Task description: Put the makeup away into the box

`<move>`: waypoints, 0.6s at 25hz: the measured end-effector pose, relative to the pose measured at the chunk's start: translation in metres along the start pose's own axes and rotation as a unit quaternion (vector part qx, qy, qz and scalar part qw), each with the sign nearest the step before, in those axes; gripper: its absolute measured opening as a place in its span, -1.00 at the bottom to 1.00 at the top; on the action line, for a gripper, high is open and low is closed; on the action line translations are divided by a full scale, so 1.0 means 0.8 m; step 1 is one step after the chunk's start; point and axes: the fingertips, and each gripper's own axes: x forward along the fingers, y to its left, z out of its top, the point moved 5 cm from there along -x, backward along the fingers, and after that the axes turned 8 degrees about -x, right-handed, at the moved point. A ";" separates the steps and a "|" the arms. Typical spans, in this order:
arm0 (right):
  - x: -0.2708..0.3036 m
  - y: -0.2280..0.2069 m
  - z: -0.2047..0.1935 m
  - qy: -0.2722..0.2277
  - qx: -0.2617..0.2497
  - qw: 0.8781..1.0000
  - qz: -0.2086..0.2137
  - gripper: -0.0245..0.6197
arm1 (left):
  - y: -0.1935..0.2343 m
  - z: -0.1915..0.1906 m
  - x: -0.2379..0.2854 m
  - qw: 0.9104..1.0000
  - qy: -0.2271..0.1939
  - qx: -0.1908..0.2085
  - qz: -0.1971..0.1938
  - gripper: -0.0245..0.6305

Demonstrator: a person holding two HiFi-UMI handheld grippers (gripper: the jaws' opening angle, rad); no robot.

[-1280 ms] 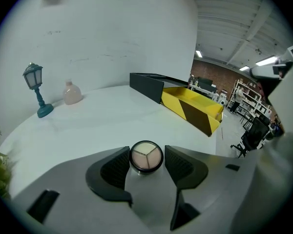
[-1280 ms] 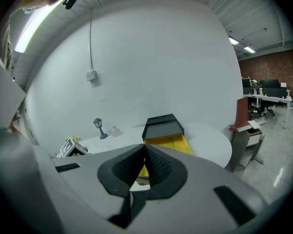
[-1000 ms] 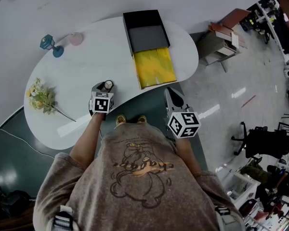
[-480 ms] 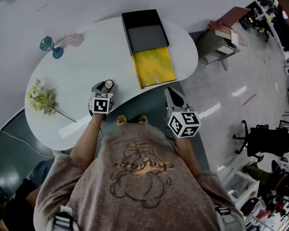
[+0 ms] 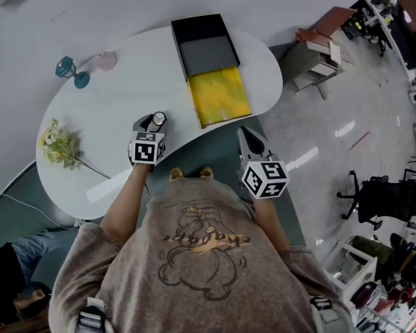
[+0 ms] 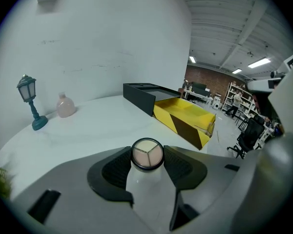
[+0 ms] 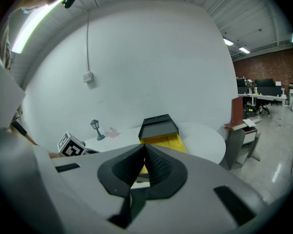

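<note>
**Head view.** The left gripper (image 5: 154, 122) is seen above the near part of the white bench (image 5: 118, 103). Its fingers are largely covered by its marker cube (image 5: 146, 149). Only the round top of the makeup compact (image 5: 159, 118) shows at their tip. The box (image 5: 220, 96), a black part with a yellow tray adjoining it, lies well apart, toward the far right of the bench. The right gripper (image 5: 246, 134) is held beyond the bench edge, and its finger gap cannot be read here.

**Left gripper view.** The makeup compact (image 6: 147, 154) is clamped between the two dark fingers (image 6: 118, 167), which stand fairly wide and press on both its sides. Its underside is hidden, so contact with the bench cannot be determined. The box (image 6: 180, 113) lies beyond, and little of its interior can be seen.

**Right gripper view.** The fingers (image 7: 158, 168) are closed tip to tip, with nothing between them. The box (image 7: 158, 123) is partly covered by them.
</note>
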 end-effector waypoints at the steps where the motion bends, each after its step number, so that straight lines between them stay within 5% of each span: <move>1: -0.001 -0.002 0.000 -0.001 0.001 1.000 -0.002 -0.91 | -0.003 0.002 0.000 1.000 -0.001 0.001 -0.003 -0.23; 15: -0.028 -0.020 -0.009 -0.012 0.016 0.999 -0.032 -0.91 | -0.065 0.074 0.003 0.996 -0.042 0.050 -0.065 -0.23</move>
